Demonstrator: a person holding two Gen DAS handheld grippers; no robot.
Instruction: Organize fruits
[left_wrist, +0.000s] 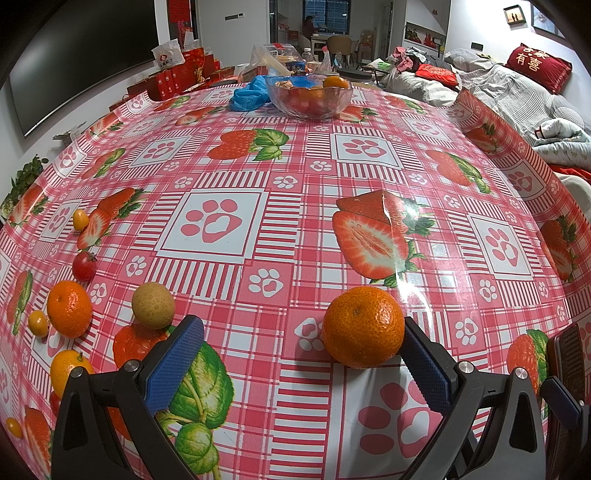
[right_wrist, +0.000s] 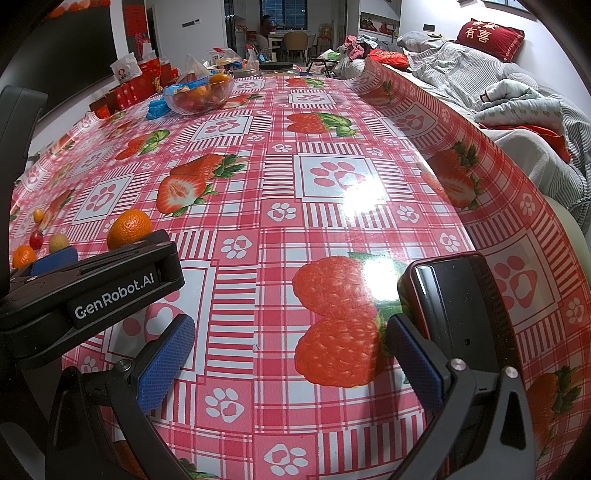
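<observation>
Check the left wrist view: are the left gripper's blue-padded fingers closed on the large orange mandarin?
No: the left gripper is wide open, and the large orange mandarin rests on the tablecloth beside only one pad.

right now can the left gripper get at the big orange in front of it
Probably yes: the left gripper is open, the orange already sits beside its right finger, and nothing stands between them.

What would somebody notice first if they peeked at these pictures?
Probably the loud pink strawberry-and-paw-print tablecloth covering the whole table. Next, the big mandarin orange sitting just inside the open left gripper, against its right finger. Then the glass bowl of fruit at the far end, and the black phone lying beside the open right gripper.
</observation>
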